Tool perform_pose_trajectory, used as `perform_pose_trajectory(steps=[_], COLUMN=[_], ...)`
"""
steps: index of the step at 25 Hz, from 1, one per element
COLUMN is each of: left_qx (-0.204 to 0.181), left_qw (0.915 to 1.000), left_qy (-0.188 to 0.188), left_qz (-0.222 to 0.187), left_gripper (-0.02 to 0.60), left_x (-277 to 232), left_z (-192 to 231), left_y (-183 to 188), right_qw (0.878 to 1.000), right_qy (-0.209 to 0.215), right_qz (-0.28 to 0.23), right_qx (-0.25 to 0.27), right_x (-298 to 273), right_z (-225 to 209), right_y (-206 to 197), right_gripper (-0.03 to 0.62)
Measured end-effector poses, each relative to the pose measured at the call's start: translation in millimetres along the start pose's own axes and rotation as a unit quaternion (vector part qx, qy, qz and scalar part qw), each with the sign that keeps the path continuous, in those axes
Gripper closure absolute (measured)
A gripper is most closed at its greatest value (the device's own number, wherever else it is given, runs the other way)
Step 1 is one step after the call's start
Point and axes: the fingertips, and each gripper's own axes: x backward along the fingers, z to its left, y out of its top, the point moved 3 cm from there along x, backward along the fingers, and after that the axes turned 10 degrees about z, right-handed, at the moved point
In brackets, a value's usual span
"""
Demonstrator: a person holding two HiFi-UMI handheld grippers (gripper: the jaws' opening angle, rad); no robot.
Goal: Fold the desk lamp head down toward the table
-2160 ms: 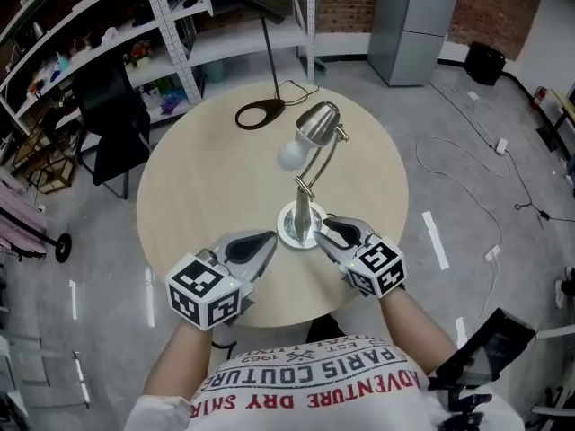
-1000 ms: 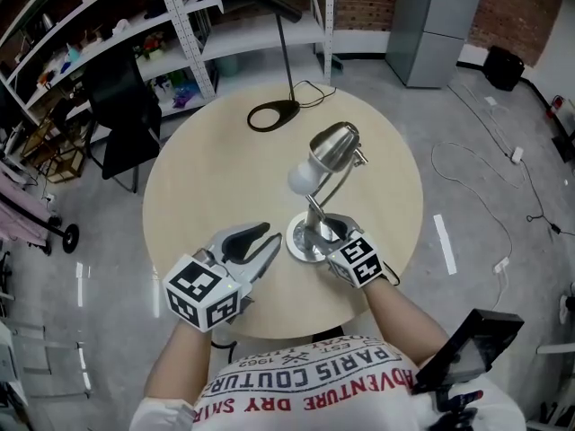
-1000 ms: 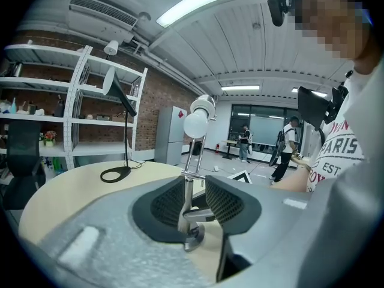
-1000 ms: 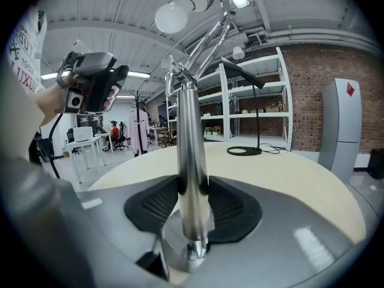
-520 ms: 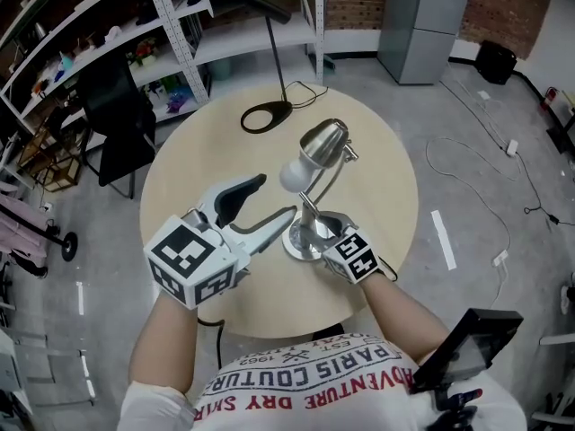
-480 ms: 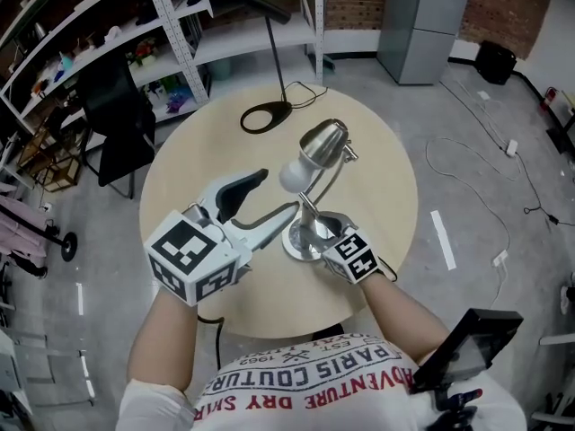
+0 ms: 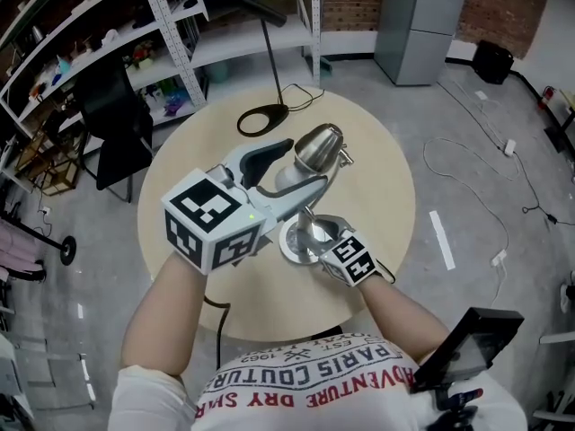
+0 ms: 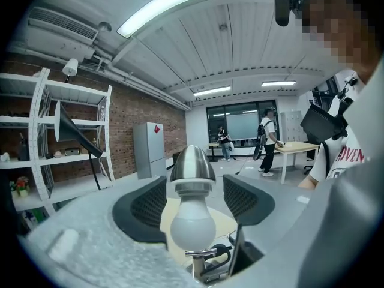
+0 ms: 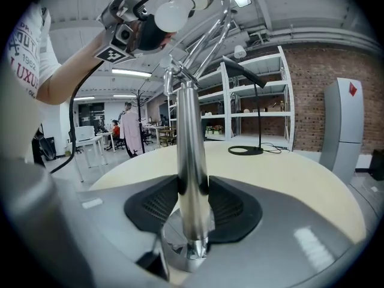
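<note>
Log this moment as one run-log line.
left gripper: jaws just opened, lamp head between, ungripped | right gripper: shut on lamp stem | fold: not yet done

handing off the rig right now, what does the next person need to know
Left claw: open, jaws have just been opening; the lamp head sits between them, untouched.
Right claw: shut on the lamp post just above its base, on the table.
Done: post steadied, head lined up between the open jaws.
Left: grip the head and fold it down; not yet folded.
</note>
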Motion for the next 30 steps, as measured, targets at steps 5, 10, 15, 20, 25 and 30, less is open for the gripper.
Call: perform_pose_trajectory(steps=[5, 10, 15, 20, 25, 30], left_qx=[0.007, 0.005, 0.007, 0.004, 0.001, -0.001], left_qw=[0.9998, 0.9995, 0.9993, 0.9993, 0.9990, 0.9990], left_qy=[-0.020, -0.031, -0.033, -0.033, -0.036, -0.036], left_qz=[0.001, 0.005, 0.012, 0.019, 0.026, 0.026], left_gripper=[0.276, 0.288, 0.316, 0.319, 0.318, 0.318], left_x=[-7.5, -12.3, -13.8, -15.6, -14.9, -16.2], left_z=[0.8, 2.2, 1.2, 0.0, 2.1, 2.1], left_y=[5.4, 5.7, 6.8, 6.9, 7.1, 7.2], right_qw=[1.000, 1.000, 1.000, 1.000, 1.000, 1.000], right_qy=[0.003, 0.003, 0.004, 0.008, 0.012, 0.023], right_qz=[0.002, 0.004, 0.006, 0.012, 0.013, 0.011], right_qx=[0.003, 0.003, 0.005, 0.010, 0.012, 0.017], right_x=[0.0, 0.0, 1.7, 2.2, 1.1, 0.2], right_z=[0.6, 1.6, 0.7, -0.6, 0.1, -1.5], right_y=[0.4, -0.3, 0.8, -1.5, 0.0, 0.1], right_gripper=[0.437, 0.437, 0.437, 0.437, 0.437, 0.437])
